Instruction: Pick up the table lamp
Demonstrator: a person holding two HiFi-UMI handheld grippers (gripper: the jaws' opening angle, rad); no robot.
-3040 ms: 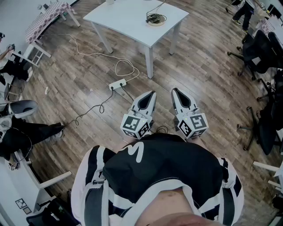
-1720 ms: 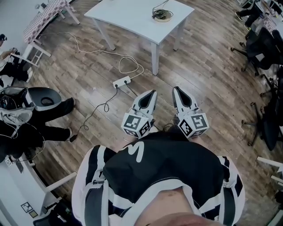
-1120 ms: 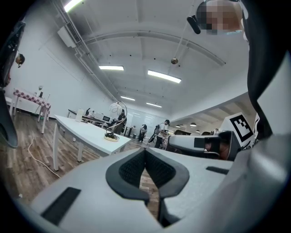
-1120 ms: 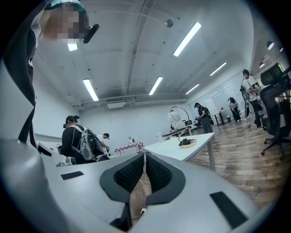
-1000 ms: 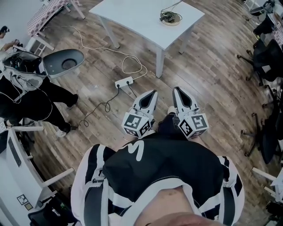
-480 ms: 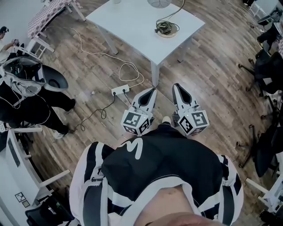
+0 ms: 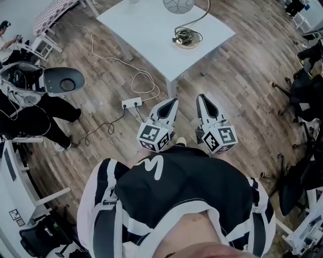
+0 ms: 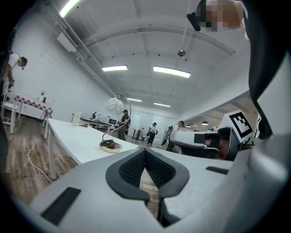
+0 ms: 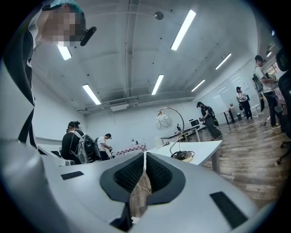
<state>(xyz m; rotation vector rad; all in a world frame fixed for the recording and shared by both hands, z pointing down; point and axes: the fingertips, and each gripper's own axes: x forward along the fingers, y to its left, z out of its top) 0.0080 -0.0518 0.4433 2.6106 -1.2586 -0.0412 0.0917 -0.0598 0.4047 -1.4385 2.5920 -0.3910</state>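
The table lamp stands on a white table ahead of me: a round base with coiled cord, a thin curved stem and a globe shade. Both grippers are held level in front of my body, short of the table's near corner. My left gripper is shut and empty; in its own view the lamp sits left of the jaw tips. My right gripper is shut too, holding nothing; the lamp appears right of its tips.
A power strip and looping cables lie on the wooden floor left of the table leg. A person with a grey chair is at the left. Black office chairs line the right. People stand in the room's background.
The table and lamp have drawn nearer in the head view as I walked toward them. Both grippers kept their side-by-side posture and stayed shut.
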